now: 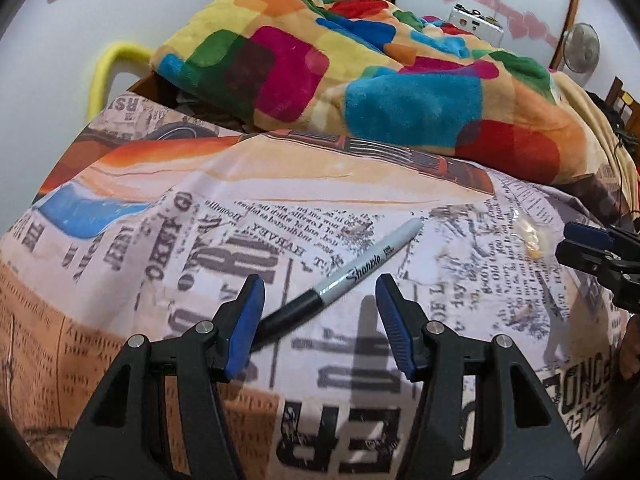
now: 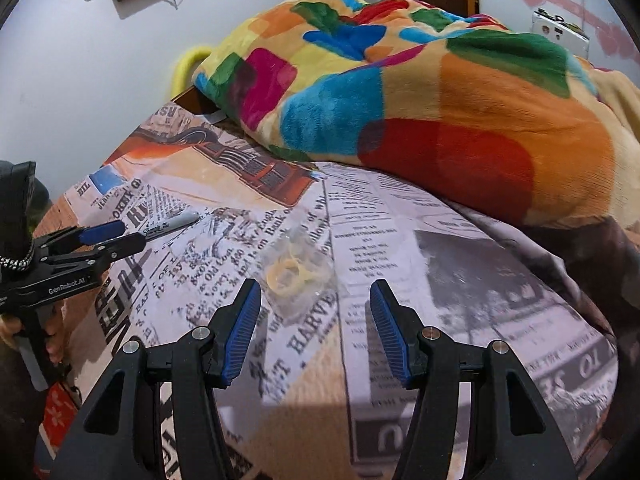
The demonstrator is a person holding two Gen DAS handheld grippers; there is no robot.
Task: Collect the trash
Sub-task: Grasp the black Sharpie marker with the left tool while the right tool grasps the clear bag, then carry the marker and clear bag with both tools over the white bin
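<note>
On the far left, at about nine o'clock in the right wrist view, the left gripper (image 2: 114,236) hovers over the newspaper-print bedsheet (image 1: 160,248) with its claw spread wide and empty. From its own camera the marker (image 1: 340,278) lies slantwise between the blue pads, its black cap toward seven o'clock and its grey barrel toward one o'clock. The risk here is a wrong pick: the pen is probably not rubbish, and a downward close from this spot would likely catch it, or pinch a fold of soft sheet. Moving right, the likely trash is a crumpled clear plastic wrapper (image 2: 298,276) with something yellowish inside, lying flat on the sheet just ahead of the right gripper (image 2: 316,330), at twelve o'clock from its pads, a little left of centre. That claw too stands wide with nothing in it. Thin, see-through film is hard to judge against busy print, so the pads may close short of it, slide over it, or gather cloth instead. Further right, at one to two o'clock, the bunched multicoloured blanket (image 2: 440,120) sits well apart and seems no obstacle.
</note>
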